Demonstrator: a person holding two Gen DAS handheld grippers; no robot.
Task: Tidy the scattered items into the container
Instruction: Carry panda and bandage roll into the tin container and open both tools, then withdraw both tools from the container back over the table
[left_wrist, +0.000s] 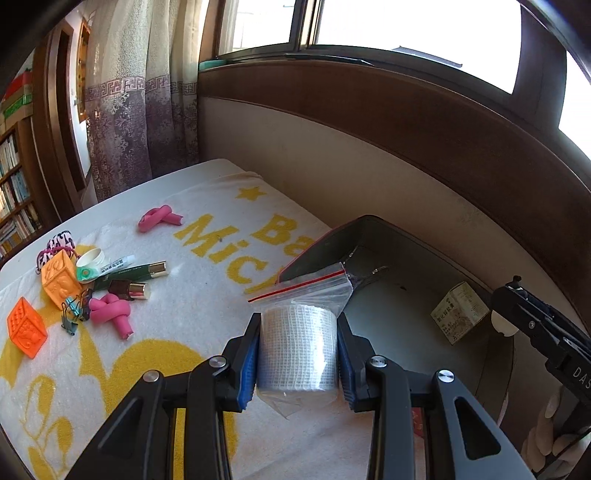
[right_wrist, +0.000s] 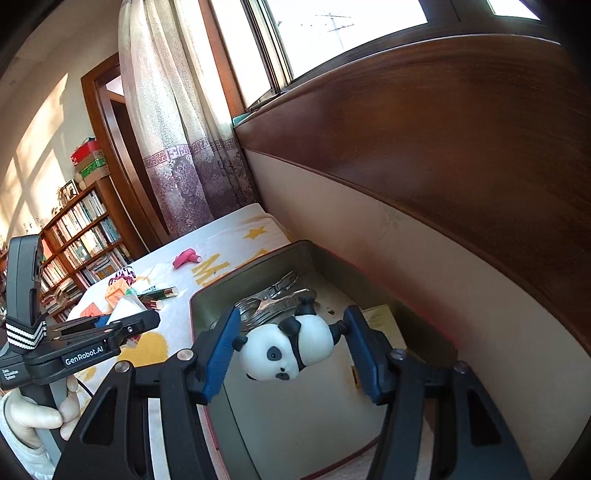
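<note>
While the left wrist view looks down along the left tongs (left_wrist: 300, 354), their blue pads pinch a white gauze roll (left_wrist: 297, 350) sealed in a clear zip bag (left_wrist: 314, 286). Just beyond their tips and to the right lies the open grey container (left_wrist: 399, 317), holding a small printed box (left_wrist: 460, 312) against its far right wall. Well off to the left of the tongs, on the yellow-and-white towel (left_wrist: 177, 306) that covers the bench, lies the scatter: two orange cubes (left_wrist: 61, 282), pink foam curlers (left_wrist: 110, 312), green tubes (left_wrist: 129, 273), binder clips (left_wrist: 72, 310) and a white cap (left_wrist: 90, 257). At the right edge the right tongs (left_wrist: 513, 306) come in side on, a white thing at their tip, with a hand (left_wrist: 554, 439) below.

From the right wrist view, the right tongs (right_wrist: 293, 343) pinch a panda figure (right_wrist: 288, 347), head to the left pad and a paw to the right, above the container (right_wrist: 207, 295). Only here do the metal clips (right_wrist: 273, 299) on its floor show clearly. The left tongs (right_wrist: 129, 326) appear at the left, side on, gripped by a hand (right_wrist: 40, 417); the bagged roll is mostly hidden. The scatter sits beyond them, small, and a bookshelf (right_wrist: 81, 236) stands farther left.
</note>
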